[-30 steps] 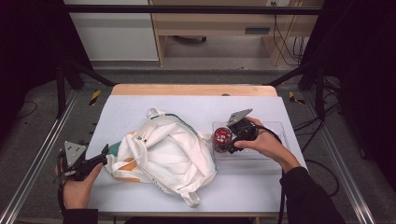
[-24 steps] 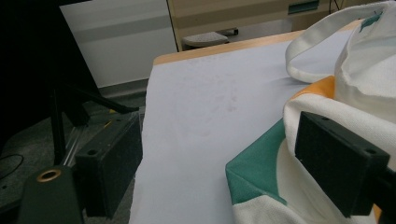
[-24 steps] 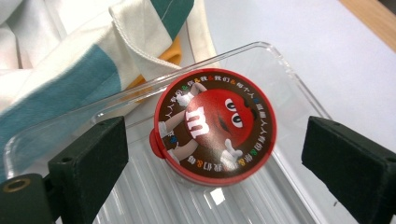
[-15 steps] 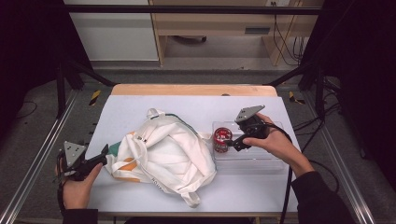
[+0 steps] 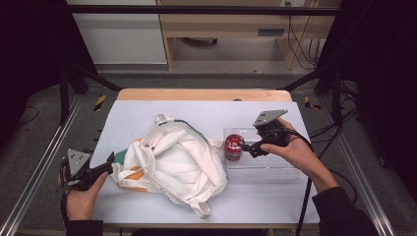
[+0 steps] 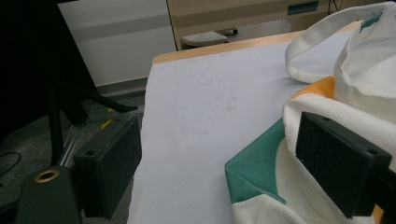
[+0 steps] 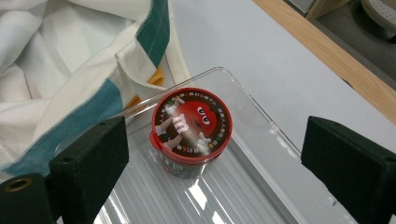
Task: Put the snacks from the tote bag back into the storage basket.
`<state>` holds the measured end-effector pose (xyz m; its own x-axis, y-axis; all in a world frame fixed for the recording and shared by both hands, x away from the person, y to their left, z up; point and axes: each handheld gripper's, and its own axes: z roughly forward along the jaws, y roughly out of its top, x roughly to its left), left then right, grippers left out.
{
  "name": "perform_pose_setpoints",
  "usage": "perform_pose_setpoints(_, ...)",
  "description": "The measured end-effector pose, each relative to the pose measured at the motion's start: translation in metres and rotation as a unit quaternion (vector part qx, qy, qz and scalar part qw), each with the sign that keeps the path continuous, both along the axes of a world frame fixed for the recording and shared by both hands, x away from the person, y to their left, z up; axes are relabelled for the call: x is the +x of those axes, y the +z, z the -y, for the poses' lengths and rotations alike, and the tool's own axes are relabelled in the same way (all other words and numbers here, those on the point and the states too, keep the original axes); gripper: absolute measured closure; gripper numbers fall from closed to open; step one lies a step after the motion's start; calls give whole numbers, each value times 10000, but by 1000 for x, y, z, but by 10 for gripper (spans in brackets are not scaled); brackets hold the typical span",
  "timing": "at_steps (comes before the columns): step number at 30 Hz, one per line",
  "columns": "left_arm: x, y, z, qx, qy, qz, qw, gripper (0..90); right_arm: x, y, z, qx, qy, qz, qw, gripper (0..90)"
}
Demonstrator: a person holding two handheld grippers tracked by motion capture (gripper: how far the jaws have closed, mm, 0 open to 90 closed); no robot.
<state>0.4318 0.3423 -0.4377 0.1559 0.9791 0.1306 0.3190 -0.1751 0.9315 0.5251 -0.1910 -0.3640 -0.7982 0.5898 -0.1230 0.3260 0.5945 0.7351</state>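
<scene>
The small round red-lidded candy tub stands upright at the left end of the clear ribbed plastic tray, just beside the crumpled white cloth tote bag with green and orange trim. The right gripper hovers near the tub, jaws spread wide with nothing between them, so the step in hand looks like either a release or an approach. The left gripper sits at the bag's left edge, jaws parted, 1 resting against the cloth without pinching it. A next grasp would need the jaws to straddle the tub.
</scene>
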Motion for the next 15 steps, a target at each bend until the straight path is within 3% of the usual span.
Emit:
perform_pose_setpoints(6,0,0,0,-4,3,4,10000,143,-1,7,1,-20,-202,79,9998,79)
perform_pose_setpoints(15,0,0,0,-30,-3,20,10000,143,-11,21,4,148,-673,187,9974,79)
